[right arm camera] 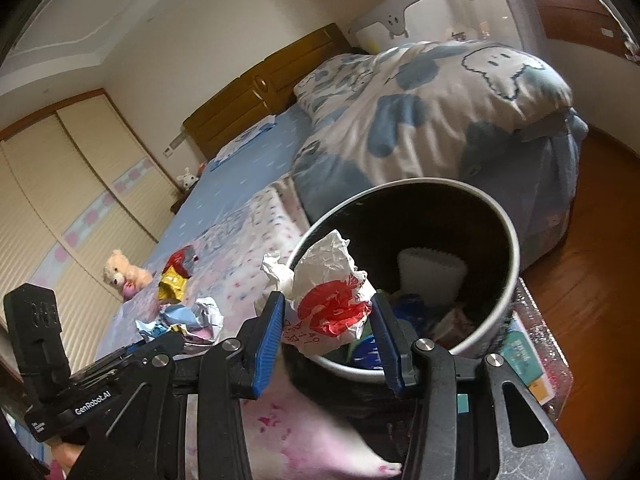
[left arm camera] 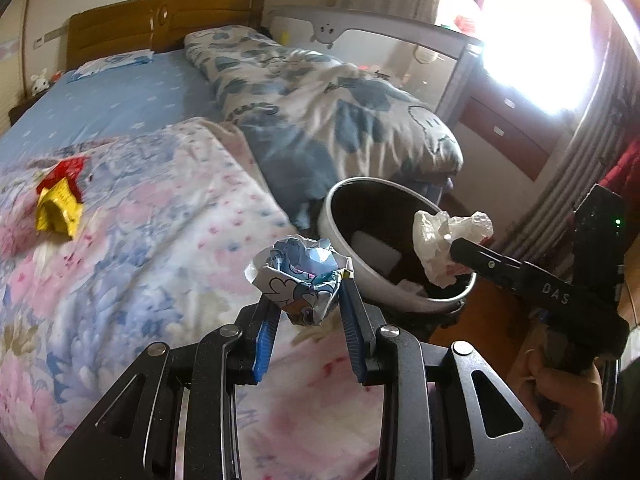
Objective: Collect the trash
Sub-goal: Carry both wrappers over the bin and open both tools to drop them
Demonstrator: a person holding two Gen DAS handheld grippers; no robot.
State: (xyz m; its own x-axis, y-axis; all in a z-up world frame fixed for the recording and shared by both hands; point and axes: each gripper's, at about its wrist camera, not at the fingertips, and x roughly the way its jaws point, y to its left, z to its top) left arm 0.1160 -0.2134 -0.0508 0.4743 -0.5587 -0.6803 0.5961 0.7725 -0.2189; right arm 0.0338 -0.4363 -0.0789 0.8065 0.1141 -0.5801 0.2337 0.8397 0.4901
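My left gripper [left arm camera: 306,300] is shut on a crumpled blue-and-white printed wrapper [left arm camera: 302,276], held above the flowered quilt near the bed's edge. My right gripper [right arm camera: 326,308] is shut on a crumpled white paper with a red print [right arm camera: 324,284], held over the near rim of the round bin [right arm camera: 500,216]. The bin [left arm camera: 336,216] has a white rim and dark inside, with several pieces of trash at its bottom. In the left wrist view the right gripper [left arm camera: 452,248] hangs over the bin with the white paper [left arm camera: 440,240]. A red-and-yellow snack bag [left arm camera: 60,200] lies on the quilt.
The bed carries a flowered quilt [left arm camera: 160,240] and a bunched blue-and-white duvet [left arm camera: 320,100]. A small teddy bear [right arm camera: 124,274] sits on the quilt. A crib [left arm camera: 400,48] and a drawer unit [left arm camera: 504,128] stand beyond the bed. Wooden floor [right arm camera: 592,272] shows to the right.
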